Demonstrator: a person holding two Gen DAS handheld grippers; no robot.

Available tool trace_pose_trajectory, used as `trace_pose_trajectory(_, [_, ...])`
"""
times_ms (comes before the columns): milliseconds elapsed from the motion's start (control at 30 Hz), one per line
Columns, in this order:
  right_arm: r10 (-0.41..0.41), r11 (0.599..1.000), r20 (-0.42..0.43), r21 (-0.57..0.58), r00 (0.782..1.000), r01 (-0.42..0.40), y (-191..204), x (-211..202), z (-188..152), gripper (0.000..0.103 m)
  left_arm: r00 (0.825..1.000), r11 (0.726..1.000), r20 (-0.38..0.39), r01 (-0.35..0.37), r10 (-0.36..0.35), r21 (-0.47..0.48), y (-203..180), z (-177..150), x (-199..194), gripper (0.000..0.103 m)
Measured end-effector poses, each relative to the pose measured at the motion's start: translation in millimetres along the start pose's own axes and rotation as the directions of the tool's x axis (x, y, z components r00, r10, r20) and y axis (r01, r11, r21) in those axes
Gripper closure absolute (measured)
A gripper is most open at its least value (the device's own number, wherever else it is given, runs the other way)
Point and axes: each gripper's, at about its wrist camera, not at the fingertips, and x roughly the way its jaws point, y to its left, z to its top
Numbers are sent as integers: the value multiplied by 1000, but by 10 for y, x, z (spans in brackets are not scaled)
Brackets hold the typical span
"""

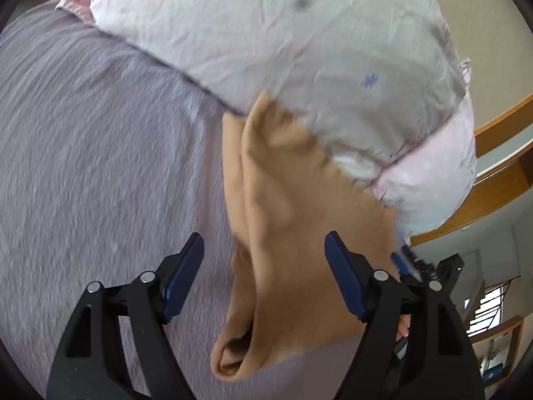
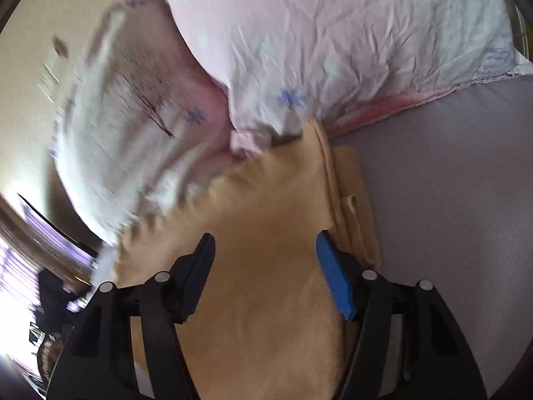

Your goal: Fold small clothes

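Tan garment (image 1: 286,233) lies on the mauve bedsheet (image 1: 100,166), its far end tucked under the floral pillow (image 1: 283,50); we see it pass between the spread fingers of the left gripper (image 1: 265,276), which grip nothing. In the right wrist view we note the same cloth (image 2: 266,266) filling the gap between the parted fingers of the right gripper (image 2: 265,273), also closed on nothing. We record it as soft, creased and partly folded, with an open cuff-like end nearest the left camera; both views are motion-blurred.
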Motion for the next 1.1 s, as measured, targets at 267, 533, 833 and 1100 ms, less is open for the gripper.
trace_pose_trajectory(267, [96,991,125,77,987,-107,-265,-235,72,23,999,997,-34,0,-3,-77,45,-155,158,83])
trace_pose_trajectory(533, [131,979,228,125,965,-162,-330,-525,207,23,993,986,21,113,-116,119,-1083,49,-42,87])
trace_pose_trajectory(833, [76,983,267,143,961,-118,-475,-660,238,23,902,875,-293,398,-318,274,-2918,-556,1324,68])
trace_pose_trajectory(1100, [97,985,116,132,988,-113,-435,-509,252,20,961,879,-85,276,-264,390,-2386,-517,623,35])
